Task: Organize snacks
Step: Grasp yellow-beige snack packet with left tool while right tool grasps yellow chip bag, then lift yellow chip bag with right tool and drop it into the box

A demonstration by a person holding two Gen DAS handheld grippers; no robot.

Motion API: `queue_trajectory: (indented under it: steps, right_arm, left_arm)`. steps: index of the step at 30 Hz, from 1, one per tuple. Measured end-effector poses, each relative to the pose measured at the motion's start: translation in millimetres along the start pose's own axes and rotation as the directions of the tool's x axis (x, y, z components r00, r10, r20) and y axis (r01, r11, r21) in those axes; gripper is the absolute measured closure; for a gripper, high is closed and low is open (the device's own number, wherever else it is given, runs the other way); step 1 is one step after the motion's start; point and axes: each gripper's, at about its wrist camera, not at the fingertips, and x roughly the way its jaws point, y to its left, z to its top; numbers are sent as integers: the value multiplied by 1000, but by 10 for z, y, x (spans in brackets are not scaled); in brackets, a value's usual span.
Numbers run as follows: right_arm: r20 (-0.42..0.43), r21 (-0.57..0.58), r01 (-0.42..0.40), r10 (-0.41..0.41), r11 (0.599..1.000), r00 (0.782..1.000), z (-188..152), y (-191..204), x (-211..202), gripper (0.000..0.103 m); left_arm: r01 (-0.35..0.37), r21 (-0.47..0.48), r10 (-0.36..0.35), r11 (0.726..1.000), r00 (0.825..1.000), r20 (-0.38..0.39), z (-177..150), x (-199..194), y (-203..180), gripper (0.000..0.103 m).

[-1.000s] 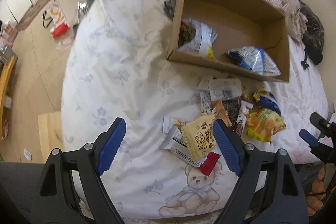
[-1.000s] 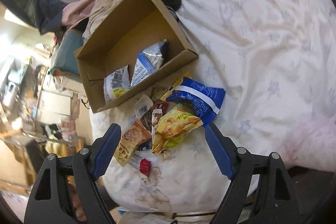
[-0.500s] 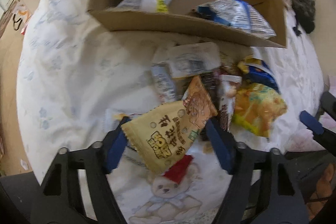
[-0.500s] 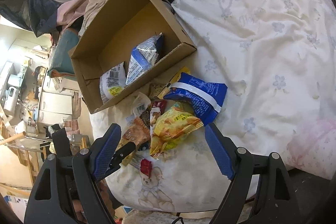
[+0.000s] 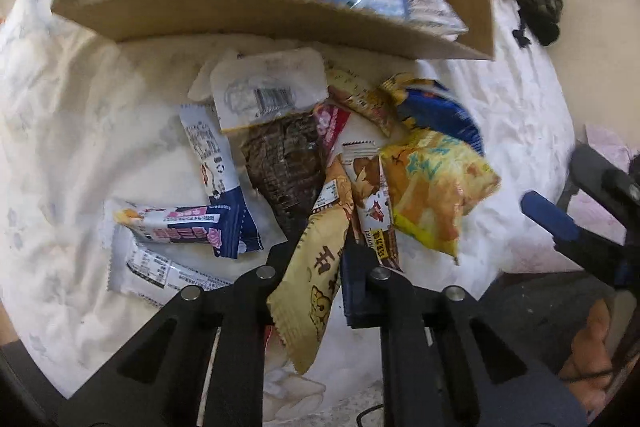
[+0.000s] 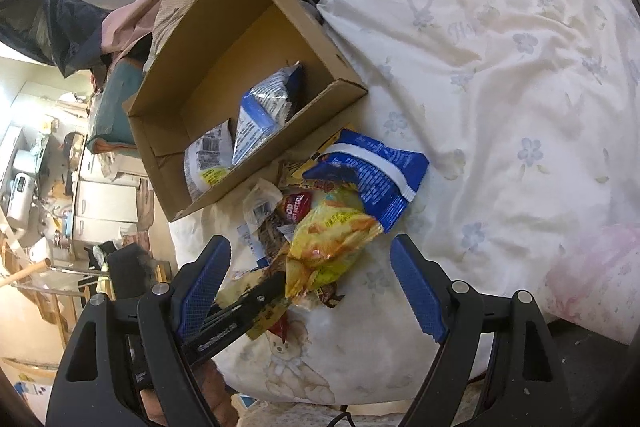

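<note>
Now we've got the left tongs (image 5: 320,247) clamped on the tan snack packet (image 5: 316,267); their jaws have just been closing, and the packet is pinched flat between them, near the bed's front edge above the teddy-bear print. That packet looks light and crinkly, a soft film pouch that should bend instead of resisting, so we'd judge the grip near one end will let the other end dangle. Slippery film, too, so a firm squeeze matters, though the contents may be crumbly.

Over on the other side, our right tongs (image 6: 308,283) stand wide with nothing between them, hovering over the yellow chip bag (image 6: 328,243). We reckon that one is puffy and air-filled, best taken by a sealed end seam and not across its belly. Just beyond it lies the blue bag (image 6: 372,167), and the rest of the pile sits on the bed (image 6: 500,67) right against the near wall of the cardboard box (image 6: 256,39), which already holds two packets. A short lift over that low wall should do.
</note>
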Motion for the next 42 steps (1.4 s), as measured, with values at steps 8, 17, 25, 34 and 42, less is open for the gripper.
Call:
queue_trajectory:
  steps: [8,17,25,34,42]
  right_arm:
    - [-46,27,6,-5,1000,999,-18,1,151,18]
    - [-156,84,113,-99,990,983,0,-29,657,18]
    - [-172,15,180,-175,984,970,-11,30,835,29]
    - [-190,-67,180,-190,981,963,-112,179,877,59]
    - [-166,-69,138,-148,988,975,-173,190,636,62]
  left_arm:
    - [-76,3,75,997,992,97,-163,-727,45,93]
    - [-182,-7,180,983,967,179,-158,-1189,344,93]
    - [-203,-70,214,977,952,221,-130,-1142,444,92]
    - [-236,-69,245,969,939,242,-144,-1131,431,92]
    - [-257,-75,267,964,929,255,-177,-1130,463,92]
